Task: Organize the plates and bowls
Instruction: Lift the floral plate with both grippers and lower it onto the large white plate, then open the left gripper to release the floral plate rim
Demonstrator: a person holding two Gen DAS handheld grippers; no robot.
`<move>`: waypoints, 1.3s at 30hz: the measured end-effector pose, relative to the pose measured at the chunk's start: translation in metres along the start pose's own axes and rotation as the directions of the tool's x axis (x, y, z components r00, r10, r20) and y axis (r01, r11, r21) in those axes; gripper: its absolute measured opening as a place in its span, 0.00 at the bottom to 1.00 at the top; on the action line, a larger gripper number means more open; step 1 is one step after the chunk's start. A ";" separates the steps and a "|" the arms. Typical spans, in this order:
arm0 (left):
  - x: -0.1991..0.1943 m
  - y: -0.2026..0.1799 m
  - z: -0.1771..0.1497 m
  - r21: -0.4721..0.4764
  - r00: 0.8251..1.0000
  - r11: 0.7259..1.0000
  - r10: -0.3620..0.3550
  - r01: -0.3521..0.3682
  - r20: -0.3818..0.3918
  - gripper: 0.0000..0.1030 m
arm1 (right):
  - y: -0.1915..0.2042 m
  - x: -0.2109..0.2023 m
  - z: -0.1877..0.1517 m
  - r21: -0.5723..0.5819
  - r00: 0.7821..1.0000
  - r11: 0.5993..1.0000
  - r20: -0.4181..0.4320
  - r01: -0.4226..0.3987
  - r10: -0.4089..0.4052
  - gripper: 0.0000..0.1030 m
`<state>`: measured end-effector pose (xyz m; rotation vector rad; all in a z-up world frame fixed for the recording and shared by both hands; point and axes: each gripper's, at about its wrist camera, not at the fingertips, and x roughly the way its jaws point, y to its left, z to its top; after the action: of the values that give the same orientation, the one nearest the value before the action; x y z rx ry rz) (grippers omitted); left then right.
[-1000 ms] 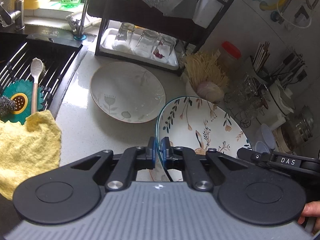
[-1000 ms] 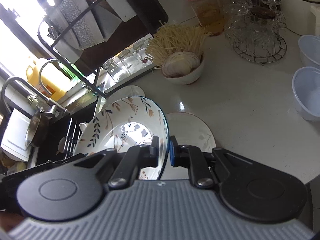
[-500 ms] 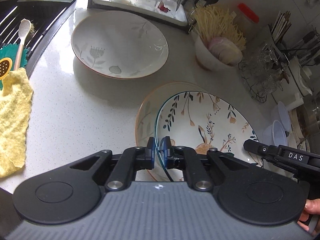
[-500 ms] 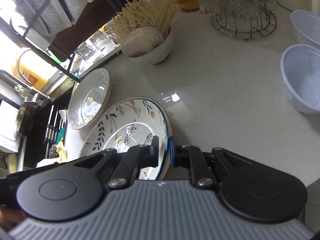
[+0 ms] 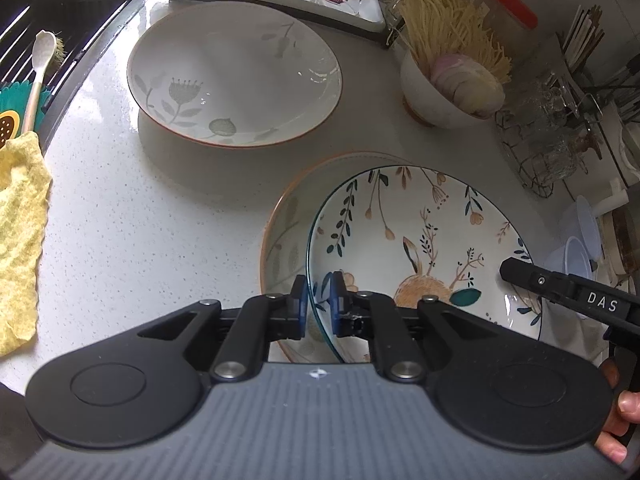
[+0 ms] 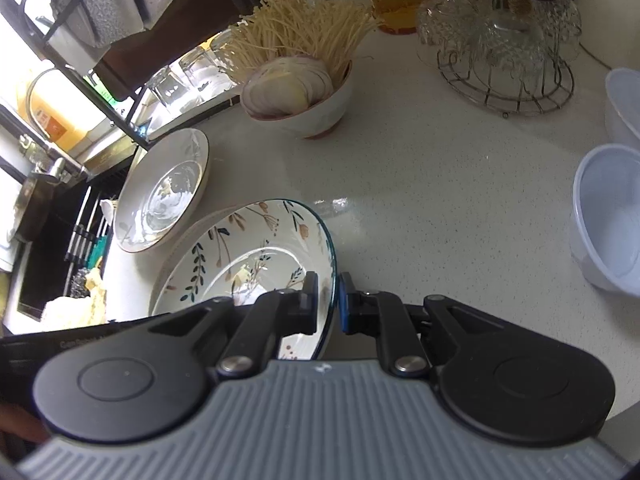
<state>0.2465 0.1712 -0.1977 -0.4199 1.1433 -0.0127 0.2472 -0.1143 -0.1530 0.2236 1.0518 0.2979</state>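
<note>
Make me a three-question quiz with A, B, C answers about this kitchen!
1. Where is the round white flower-painted plate?
A. In the sink
B. Over the orange-rimmed plate
C. On the rack

2. What colour is the crumpled cloth?
A. Yellow
B. Red
C. Purple

3. What is the right gripper doing?
A. Holding a spoon
B. Hanging wide open
C. Shut on the flower-painted plate's rim

Answers: 1 B, the orange rim peeks out beneath it. 2 A, it is plainly yellow beside the sink. 3 C, the rim sits pinched between its pads.
</note>
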 end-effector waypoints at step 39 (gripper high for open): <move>-0.024 -0.009 0.036 -0.014 0.995 0.998 0.064 -0.066 -0.070 0.56 | 0.009 0.032 0.002 0.036 1.000 0.999 -0.016 0.028 -0.027 0.16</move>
<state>0.2703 0.1794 -0.1610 -0.3991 1.2258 0.0391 0.2628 -0.0945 -0.1751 0.2399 1.0753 0.2561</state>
